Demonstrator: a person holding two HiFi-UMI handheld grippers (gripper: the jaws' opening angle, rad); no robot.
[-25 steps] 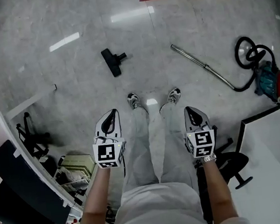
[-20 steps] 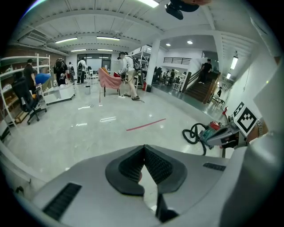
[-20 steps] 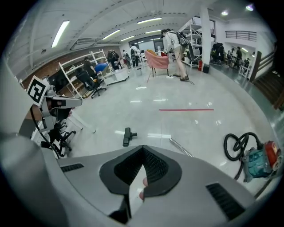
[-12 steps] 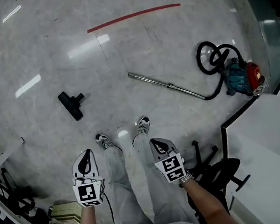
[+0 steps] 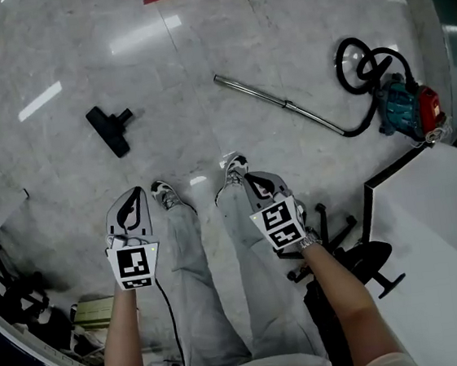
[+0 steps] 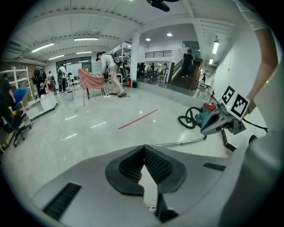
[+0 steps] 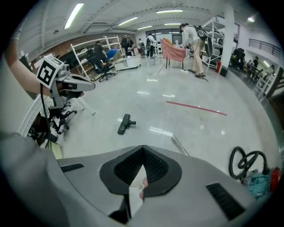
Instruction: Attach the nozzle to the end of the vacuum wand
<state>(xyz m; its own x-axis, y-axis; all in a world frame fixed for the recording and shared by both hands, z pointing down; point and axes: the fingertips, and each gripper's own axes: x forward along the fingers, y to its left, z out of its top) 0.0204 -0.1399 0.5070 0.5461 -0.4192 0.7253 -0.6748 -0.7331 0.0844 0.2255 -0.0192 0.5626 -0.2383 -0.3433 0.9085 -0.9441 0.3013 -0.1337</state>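
- the left gripper (image 5: pixel 134 199) and right gripper (image 5: pixel 253 185) hung low by the person's legs, jaws pressed together on nothing, likely just being carried to the work.
- the nozzle (image 5: pixel 108 129) lay on the floor ahead-left, well apart from the wand (image 5: pixel 277 103), whose free end faced its side.
- the wand's other end met the hose (image 5: pixel 363 64) by the vacuum (image 5: pixel 407 108). the fittings were too small to read, and the left gripper view missed the nozzle.
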